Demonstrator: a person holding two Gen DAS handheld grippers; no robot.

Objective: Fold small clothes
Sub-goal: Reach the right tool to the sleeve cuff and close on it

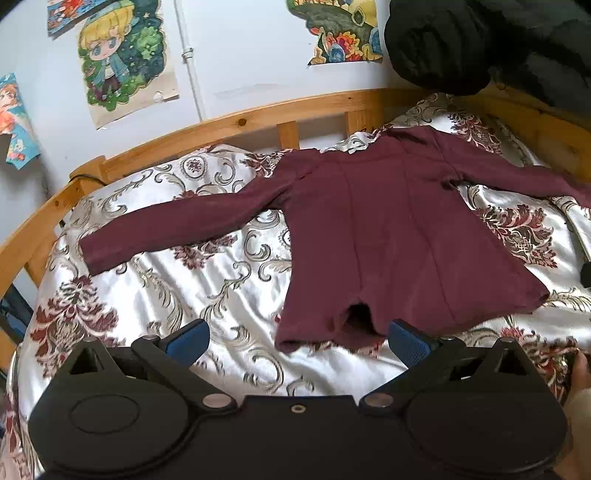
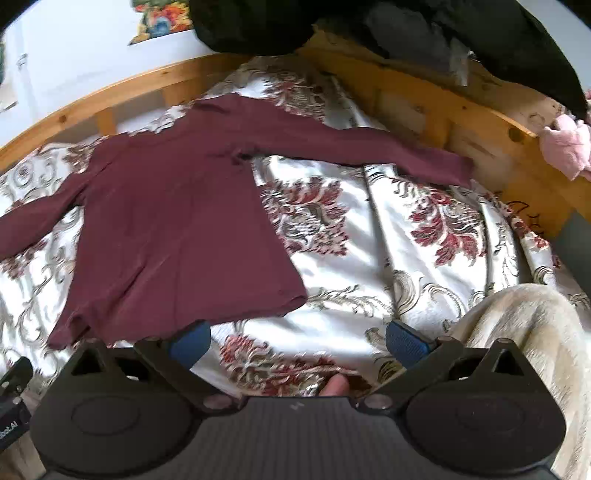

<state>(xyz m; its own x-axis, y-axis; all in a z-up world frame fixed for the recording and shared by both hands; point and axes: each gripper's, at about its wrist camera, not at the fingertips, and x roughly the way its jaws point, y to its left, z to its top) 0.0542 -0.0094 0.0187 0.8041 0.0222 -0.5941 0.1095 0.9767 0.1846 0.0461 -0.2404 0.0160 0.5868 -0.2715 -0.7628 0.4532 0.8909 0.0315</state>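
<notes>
A small maroon long-sleeved top (image 1: 388, 229) lies spread flat on the floral bedspread (image 1: 184, 280), sleeves stretched out to both sides, hem towards me. My left gripper (image 1: 299, 341) hovers open just short of the hem, its blue pads (image 1: 188, 338) wide apart with nothing between them. In the right wrist view the same top (image 2: 177, 229) lies to the left, its right sleeve (image 2: 369, 147) reaching towards the bed frame. The right gripper (image 2: 299, 341) is open over bare bedspread (image 2: 369, 236), right of the hem corner, holding nothing.
A wooden bed frame (image 1: 229, 122) rings the bed on the far side and right. Black clothing (image 2: 424, 26) hangs over the frame at the top. A pink soft item (image 2: 565, 147) sits at the right. A cream blanket (image 2: 524, 332) lies near right. Posters (image 1: 122, 55) cover the wall.
</notes>
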